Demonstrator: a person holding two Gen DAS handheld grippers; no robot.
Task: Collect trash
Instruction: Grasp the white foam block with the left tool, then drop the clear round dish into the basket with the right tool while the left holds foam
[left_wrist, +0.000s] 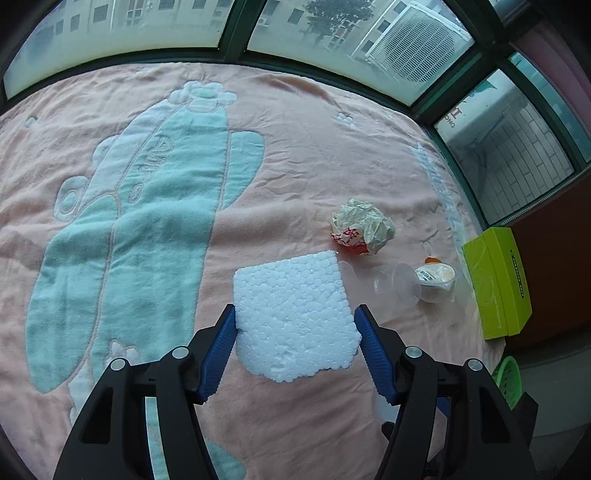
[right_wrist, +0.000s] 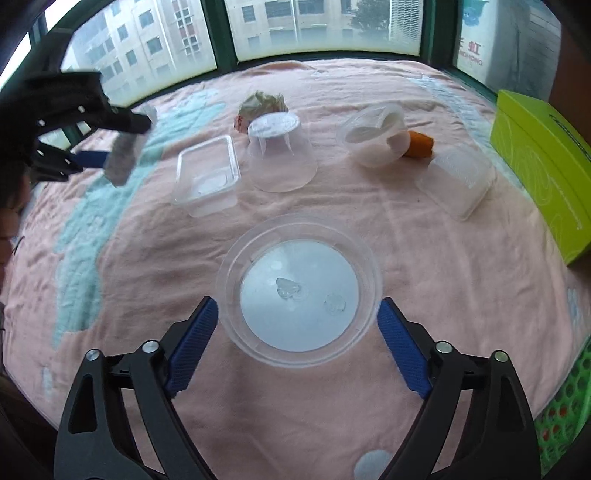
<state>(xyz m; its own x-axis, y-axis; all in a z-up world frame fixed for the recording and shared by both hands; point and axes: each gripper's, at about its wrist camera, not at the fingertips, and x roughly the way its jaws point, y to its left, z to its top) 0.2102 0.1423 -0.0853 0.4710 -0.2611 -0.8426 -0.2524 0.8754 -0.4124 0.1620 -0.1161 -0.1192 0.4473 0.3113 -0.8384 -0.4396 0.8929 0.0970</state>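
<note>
2 claws are at work over the pink blanket with a mint cartoon figure (left_wrist: 288, 147). The left claw (left_wrist: 295, 317) pinches the white foam slab (left_wrist: 295, 314) by its 2 side edges, both blue pads touching it. The right claw (right_wrist: 297, 314) is spread, its pads standing just clear on either side of the round clear plastic bowl (right_wrist: 299, 291), which rests on the blanket.

Risks, as I judge them: the foam is crumbly and could snap or shed beads under a hard squeeze; the bowl's thin, slick wall could flex and pop out sideways if the pads close off-centre.

Only the right wrist view shows the clear rectangular tub (right_wrist: 208, 177), the upturned clear cup (right_wrist: 280, 155) and the ribbed clear lid (right_wrist: 458, 181) to the far right. Only the left wrist view shows the foam's beaded surface and the crumpled paper wrapper (left_wrist: 364, 227) in full. Both show the lime-green box (right_wrist: 543, 166) and a green mesh basket (right_wrist: 565, 406) at the near right.
</note>
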